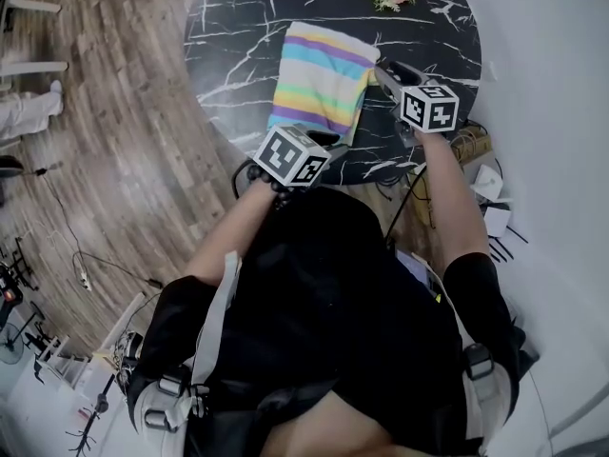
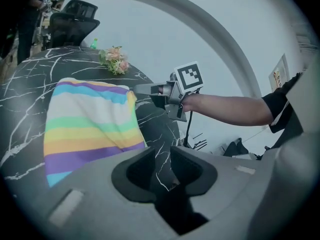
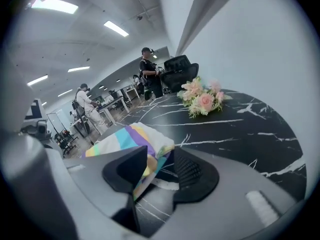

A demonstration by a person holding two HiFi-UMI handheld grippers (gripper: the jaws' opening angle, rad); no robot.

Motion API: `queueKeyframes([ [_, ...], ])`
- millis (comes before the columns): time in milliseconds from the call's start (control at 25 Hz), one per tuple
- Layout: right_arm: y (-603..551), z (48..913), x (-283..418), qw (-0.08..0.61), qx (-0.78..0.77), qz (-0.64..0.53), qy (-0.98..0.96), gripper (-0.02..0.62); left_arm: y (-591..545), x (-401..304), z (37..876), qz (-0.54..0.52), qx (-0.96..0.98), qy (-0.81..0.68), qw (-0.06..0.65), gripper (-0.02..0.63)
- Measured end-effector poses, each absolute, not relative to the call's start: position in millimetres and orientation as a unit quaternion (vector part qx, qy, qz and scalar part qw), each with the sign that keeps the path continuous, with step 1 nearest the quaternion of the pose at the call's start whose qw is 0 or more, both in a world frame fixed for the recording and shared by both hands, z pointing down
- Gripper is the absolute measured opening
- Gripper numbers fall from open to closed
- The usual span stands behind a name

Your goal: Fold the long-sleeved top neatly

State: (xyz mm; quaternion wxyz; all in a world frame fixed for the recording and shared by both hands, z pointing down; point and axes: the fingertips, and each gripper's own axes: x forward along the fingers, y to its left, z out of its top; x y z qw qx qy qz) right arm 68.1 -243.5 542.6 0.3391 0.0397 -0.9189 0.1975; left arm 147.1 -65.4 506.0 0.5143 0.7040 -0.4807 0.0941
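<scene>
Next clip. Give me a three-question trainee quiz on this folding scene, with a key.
1. True or false: the striped top lies folded on the table.
2. What is between the jaws of the right gripper? A) nothing B) an edge of the top C) a cup
3. Fill in: the jaws of the left gripper stand ____, with nothing between them.
Key: 1 true; 2 B; 3 apart.

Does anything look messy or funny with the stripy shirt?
The folded striped top lies flat on the table, but one corner is bunched up between the right gripper's open jaws, not smoothed down.
</scene>
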Motion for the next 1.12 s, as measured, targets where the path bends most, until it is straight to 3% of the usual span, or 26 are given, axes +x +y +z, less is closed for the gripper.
queueKeyframes([
  [400,-196,496,29,0.29,-0.014,0.167,-0.942,0.155,-50,58,498,0.107,0.663,-0.575,0.467,0.103],
  [680,-139,521,31,0.323,-0.051,0.153,-0.933,0.147,-36,37,514,0.224,0.674,-0.578,0.402,0.103],
  [920,-128,565,63,0.387,-0.027,0.149,-0.909,0.147,-18,41,546,0.235,0.672,-0.557,0.428,0.117],
  [1120,-141,585,84,0.403,0.018,0.176,-0.898,0.136,-9,49,559,0.226,0.684,-0.539,0.438,0.117],
])
